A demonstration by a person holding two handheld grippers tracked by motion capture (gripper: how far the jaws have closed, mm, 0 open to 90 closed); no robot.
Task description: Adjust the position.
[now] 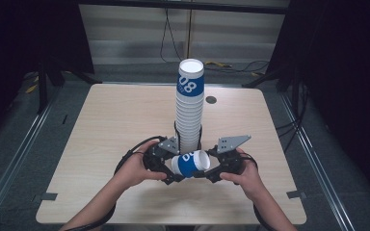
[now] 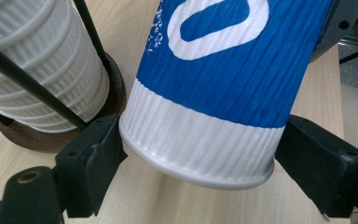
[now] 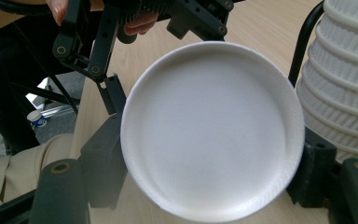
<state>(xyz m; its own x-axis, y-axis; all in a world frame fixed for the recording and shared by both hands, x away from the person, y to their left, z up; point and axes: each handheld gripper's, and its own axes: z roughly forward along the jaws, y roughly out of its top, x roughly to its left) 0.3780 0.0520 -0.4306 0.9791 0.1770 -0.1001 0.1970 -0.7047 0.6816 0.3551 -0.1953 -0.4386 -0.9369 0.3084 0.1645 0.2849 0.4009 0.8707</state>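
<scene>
The left gripper (image 1: 176, 177) and right gripper (image 1: 200, 174) are both pinching one sideways cup (image 1: 191, 163). At 12 o'clock, the cup stack (image 1: 190, 108) is hiding its stand's base.

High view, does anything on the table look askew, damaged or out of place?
Only one thing: a blue-and-white ribbed paper cup lies on its side between the left gripper and right gripper, held off the tall upright stack of matching cups in its dark wire holder. It looks undamaged, and nothing is spilled on the light wooden table.
</scene>
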